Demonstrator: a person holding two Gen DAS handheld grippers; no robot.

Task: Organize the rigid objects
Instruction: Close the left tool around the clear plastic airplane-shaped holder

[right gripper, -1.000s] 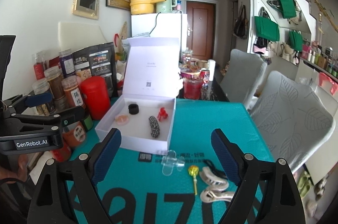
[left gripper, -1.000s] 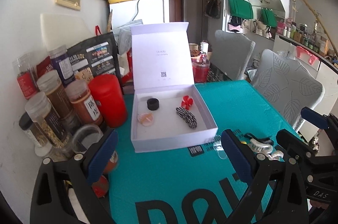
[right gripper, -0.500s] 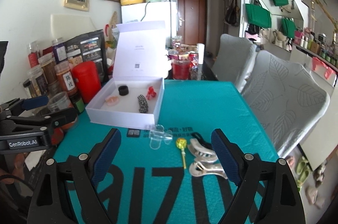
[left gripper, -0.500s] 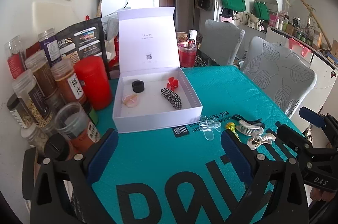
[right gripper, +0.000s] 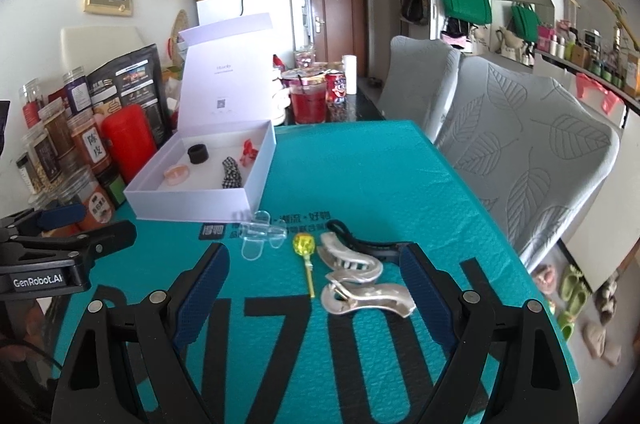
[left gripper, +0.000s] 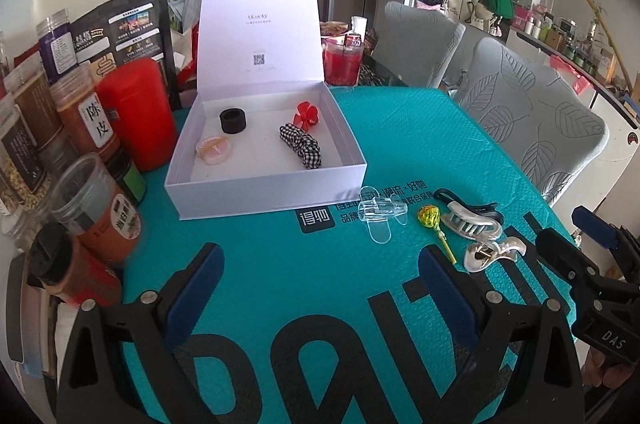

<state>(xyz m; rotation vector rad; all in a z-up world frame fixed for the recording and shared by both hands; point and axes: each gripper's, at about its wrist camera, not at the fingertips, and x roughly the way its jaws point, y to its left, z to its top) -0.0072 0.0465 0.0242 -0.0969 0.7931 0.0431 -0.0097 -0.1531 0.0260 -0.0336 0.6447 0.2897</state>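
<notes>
An open white box (left gripper: pixel 256 198) (right gripper: pixel 192 202) on the teal mat holds a black ring (left gripper: pixel 233 120), a pink disc (left gripper: pixel 214 148), a red flower clip (left gripper: pixel 306 114) and a checked scrunchie (left gripper: pixel 300 146). In front of it lie a clear clip (left gripper: pixel 378 214) (right gripper: pixel 260 236), a yellow lollipop (left gripper: pixel 430 218) (right gripper: pixel 303 246) and two pearly hair claws (right gripper: pixel 348 258) (right gripper: pixel 364 298) (left gripper: pixel 470 222) (left gripper: pixel 492 252). My right gripper (right gripper: pixel 314 266) is open, its fingers either side of the claws and lollipop, above them. My left gripper (left gripper: pixel 320 266) is open over bare mat.
Spice jars (left gripper: pixel 96 208) and a red canister (left gripper: pixel 136 112) crowd the table's left edge beside the box. A red drink cup (left gripper: pixel 344 62) stands behind the box. Two grey leaf-patterned chairs (right gripper: pixel 528 144) line the right side.
Both grippers have sunk and pitched downward toward the mat. The clips and lollipop now lie between the right gripper's fingers in its view. Nothing was grasped.
</notes>
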